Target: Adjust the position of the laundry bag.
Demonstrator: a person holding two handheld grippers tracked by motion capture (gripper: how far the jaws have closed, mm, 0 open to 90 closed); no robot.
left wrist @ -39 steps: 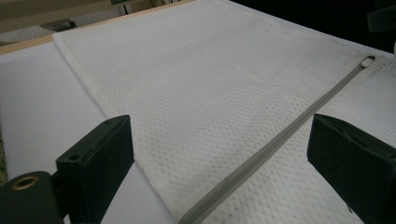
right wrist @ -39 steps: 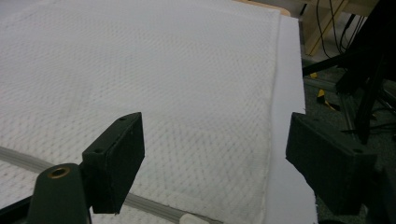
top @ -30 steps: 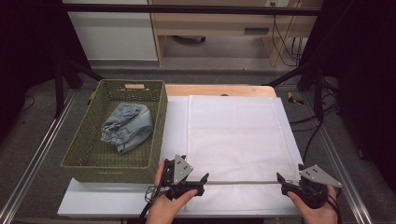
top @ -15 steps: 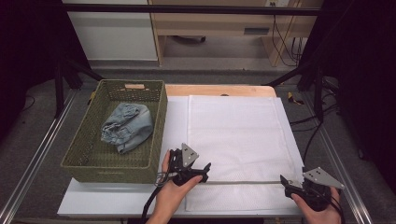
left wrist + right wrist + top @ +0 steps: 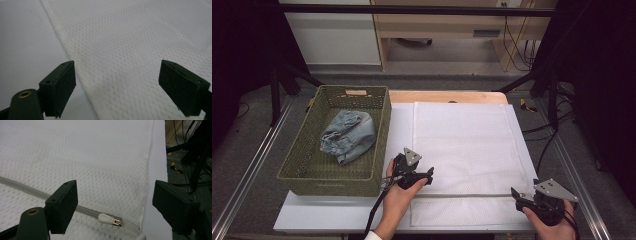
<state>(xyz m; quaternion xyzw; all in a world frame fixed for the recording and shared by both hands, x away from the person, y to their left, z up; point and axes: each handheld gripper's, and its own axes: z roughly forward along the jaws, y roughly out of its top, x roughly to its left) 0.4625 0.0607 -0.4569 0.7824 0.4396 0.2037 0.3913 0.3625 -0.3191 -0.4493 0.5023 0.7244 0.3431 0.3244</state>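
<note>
Nearest the person, the right gripper (image 5: pixel 518 194) sits at the bottom right corner of the mesh bag (image 5: pixel 464 150), held low in the right hand (image 5: pixel 554 227) with its jaws pointing left along the zipper (image 5: pixel 472 195). In the right gripper view its jaws stand spread with nothing pinched – they have just been closing a little – and the white zipper pull (image 5: pixel 109 219) lies on the bag between them, close to the bag's edge, not touched by either pad. The grey zipper line runs across the bag near its front edge, from the left hand to the right gripper. A little farther in, the left hand (image 5: pixel 399 192) holds the left gripper (image 5: pixel 428 174) over the bag's left edge, jaws pointing right. The left gripper view shows those jaws wide apart above that edge – mesh under the right jaw, bare board (image 5: pixel 25 45) under the left – and they too have just been closing slightly, with nothing gripped. The bag lies flat on the white board (image 5: pixel 312 215), taking up the middle and right of it. To the left, standing on the board, is a green woven basket (image 5: pixel 302 170) with a crumpled blue-grey cloth (image 5: pixel 348 136) inside. Beyond the board, a strip of the wooden table (image 5: pixel 447 96) shows at the far edge.
</note>
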